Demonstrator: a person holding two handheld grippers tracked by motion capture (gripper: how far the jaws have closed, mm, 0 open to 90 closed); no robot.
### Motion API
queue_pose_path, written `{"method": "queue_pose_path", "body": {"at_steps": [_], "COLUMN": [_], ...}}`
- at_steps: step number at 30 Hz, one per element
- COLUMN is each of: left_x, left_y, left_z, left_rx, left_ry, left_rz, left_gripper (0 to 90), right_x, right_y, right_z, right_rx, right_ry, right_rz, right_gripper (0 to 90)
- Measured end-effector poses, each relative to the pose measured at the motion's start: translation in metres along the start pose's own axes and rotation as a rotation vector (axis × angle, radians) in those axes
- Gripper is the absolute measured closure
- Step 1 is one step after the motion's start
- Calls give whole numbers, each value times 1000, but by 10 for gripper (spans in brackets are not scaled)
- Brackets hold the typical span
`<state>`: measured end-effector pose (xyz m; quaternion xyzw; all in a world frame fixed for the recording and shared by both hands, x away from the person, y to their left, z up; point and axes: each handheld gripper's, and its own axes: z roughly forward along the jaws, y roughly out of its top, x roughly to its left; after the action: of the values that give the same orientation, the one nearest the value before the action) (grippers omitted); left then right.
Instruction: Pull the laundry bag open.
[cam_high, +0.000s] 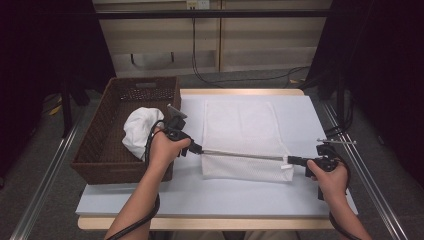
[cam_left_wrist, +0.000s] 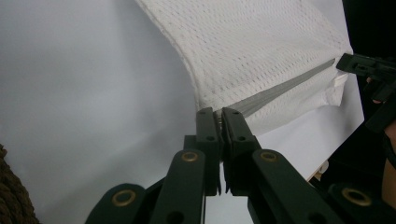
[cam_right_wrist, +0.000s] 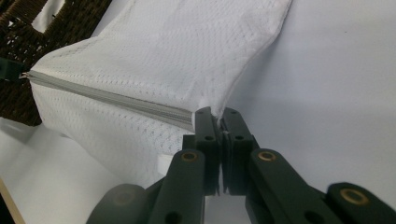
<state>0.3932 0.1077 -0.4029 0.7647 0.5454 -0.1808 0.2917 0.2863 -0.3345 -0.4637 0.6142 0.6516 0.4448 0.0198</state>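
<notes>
- On the white table (cam_high: 250, 200), a mesh laundry bag (cam_high: 240, 130) is laid flat beside the wicker basket (cam_high: 100, 150), judged ready for loading.
- Its zipper edge (cam_high: 245, 156) is held taut between both tools.
- Left gripper (cam_high: 196, 148) and right gripper (cam_high: 290, 160) are each clamped on one zipper end.

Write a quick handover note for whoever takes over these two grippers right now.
Left gripper: shut on the left end of the mesh bag's zipper edge.
Right gripper: shut on the right end of that edge.
Mesh bag: flat on the white table, its near zippered edge pulled taut between the jaws.
Wicker basket: at the table's left, a white cloth inside.
Done: bag gripped at both ends.
Left: probably opening it and loading the cloth.
</notes>
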Motion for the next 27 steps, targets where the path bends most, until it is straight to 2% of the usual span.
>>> {"method": "queue_pose_path", "body": {"at_steps": [1, 2, 5, 6, 8, 10, 13, 19, 23, 27], "left_x": [0, 0, 1, 0, -2, -3, -3, -3, -5, -10], "left_y": [0, 0, 0, -1, -1, -2, -2, -3, -3, -3], "left_z": [0, 1, 0, 1, 2, 2, 5, 7, 7, 9], "left_rx": [-8, -7, 0, -4, 5, 20, 14, 29, 40, 45], "left_ry": [18, 11, 9, 9, 13, 41, 38, 47, 71, 50], "left_rz": [4, -2, 19, 12, 31, 49, 35, 54, 62, 64], "left_gripper": [868, 869, 869, 868, 868, 867, 866, 858, 846, 828], "right_x": [1, 2, 1, 1, 0, 2, 4, 6, 9, 10], "right_y": [0, 0, 1, 0, 1, 1, 1, 1, 1, 1], "right_z": [0, 0, 0, -1, -1, -2, -2, -1, 0, 2], "right_rx": [0, 4, 3, -2, -2, 2, 12, 23, 24, 29], "right_ry": [1, 1, 1, 2, 0, 1, 3, -4, -2, -3], "right_rz": [-1, -3, -5, -8, -11, -22, -22, -44, -50, -57], "right_gripper": [867, 866, 867, 866, 866, 866, 864, 859, 857, 853]}}
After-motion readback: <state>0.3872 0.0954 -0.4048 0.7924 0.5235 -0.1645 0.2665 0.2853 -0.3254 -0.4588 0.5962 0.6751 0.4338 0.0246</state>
